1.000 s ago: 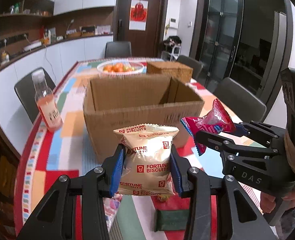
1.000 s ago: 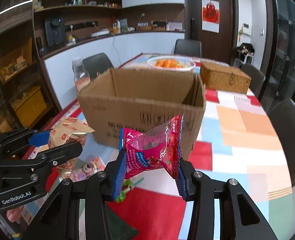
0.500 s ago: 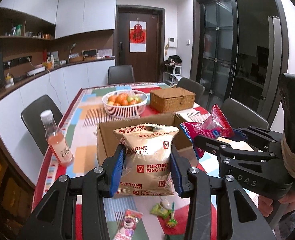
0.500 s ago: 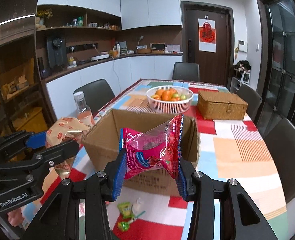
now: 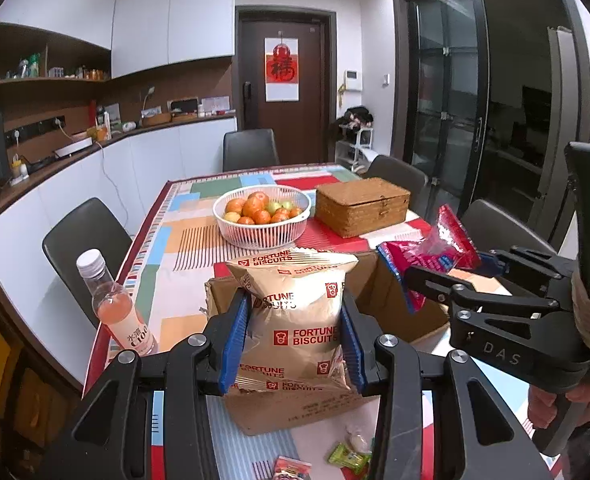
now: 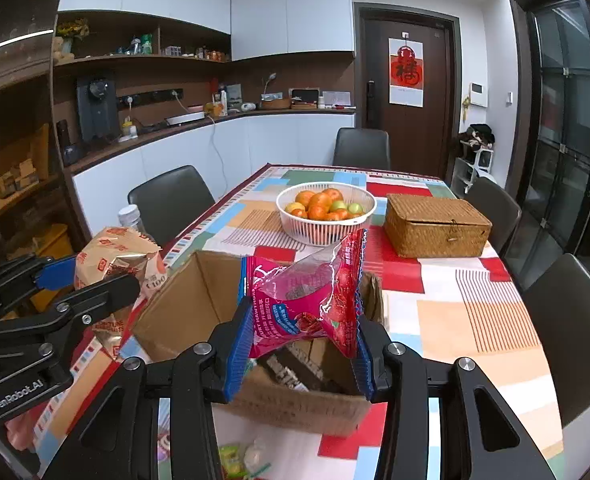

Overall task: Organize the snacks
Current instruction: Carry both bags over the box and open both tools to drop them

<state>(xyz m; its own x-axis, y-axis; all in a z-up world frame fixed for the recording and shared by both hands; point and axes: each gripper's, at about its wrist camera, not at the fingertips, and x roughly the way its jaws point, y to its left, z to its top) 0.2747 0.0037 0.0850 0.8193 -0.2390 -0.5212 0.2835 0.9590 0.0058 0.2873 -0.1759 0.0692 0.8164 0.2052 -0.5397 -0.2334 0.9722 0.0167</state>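
My left gripper [image 5: 293,340] is shut on a cream bag of Fortune Biscuits [image 5: 297,320], held upright above the near edge of an open cardboard box [image 5: 399,304]. My right gripper [image 6: 299,344] is shut on a pink snack packet [image 6: 307,300], held over the same cardboard box [image 6: 183,312], which holds some dark packets. In the left wrist view the right gripper [image 5: 443,276] with its pink packet [image 5: 427,252] hangs to the right. In the right wrist view the left gripper [image 6: 61,280] with the biscuit bag [image 6: 115,264] is at the left.
A pink drink bottle [image 5: 115,308] stands left of the box. Behind it are a white basket of fruit [image 5: 263,216] and a wicker box [image 5: 361,204]. Small candies [image 5: 347,456] lie on the patterned tablecloth [image 6: 455,312] near the front. Dark chairs ring the table.
Both grippers have risen with their packets still held. The box now lies lower in both views, and its inside shows in the right wrist view.
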